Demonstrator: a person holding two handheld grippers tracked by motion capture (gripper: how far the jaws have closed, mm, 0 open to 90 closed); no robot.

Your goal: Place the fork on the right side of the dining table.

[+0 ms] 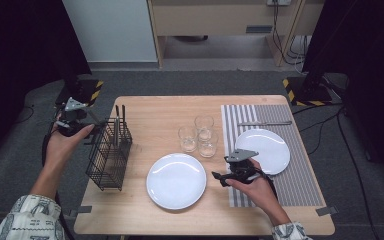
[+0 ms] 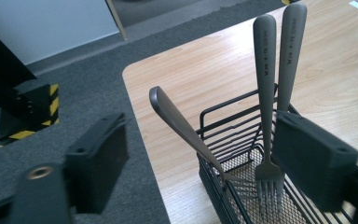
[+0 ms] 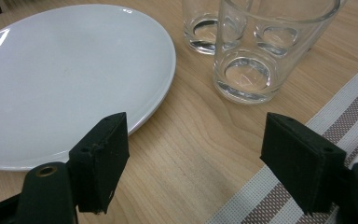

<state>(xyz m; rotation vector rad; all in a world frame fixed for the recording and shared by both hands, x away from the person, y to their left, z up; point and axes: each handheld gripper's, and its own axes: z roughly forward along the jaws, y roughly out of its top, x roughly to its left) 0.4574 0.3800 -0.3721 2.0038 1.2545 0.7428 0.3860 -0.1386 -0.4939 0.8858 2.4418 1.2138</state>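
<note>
At the left of the frame the left tool [image 1: 96,129] hangs with its jaws spread wide beside the wire cutlery basket [image 1: 109,155], where forks [image 2: 266,107] stand handle-up. Lower right of centre, the right tool [image 1: 223,178] sits released over bare worktop [image 1: 150,112], between the near white plate [image 1: 176,180] and the striped placemat [image 1: 300,185].

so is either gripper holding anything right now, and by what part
Nothing is held. The left gripper is open at the cutlery basket; the right gripper is open over bare table.
</note>
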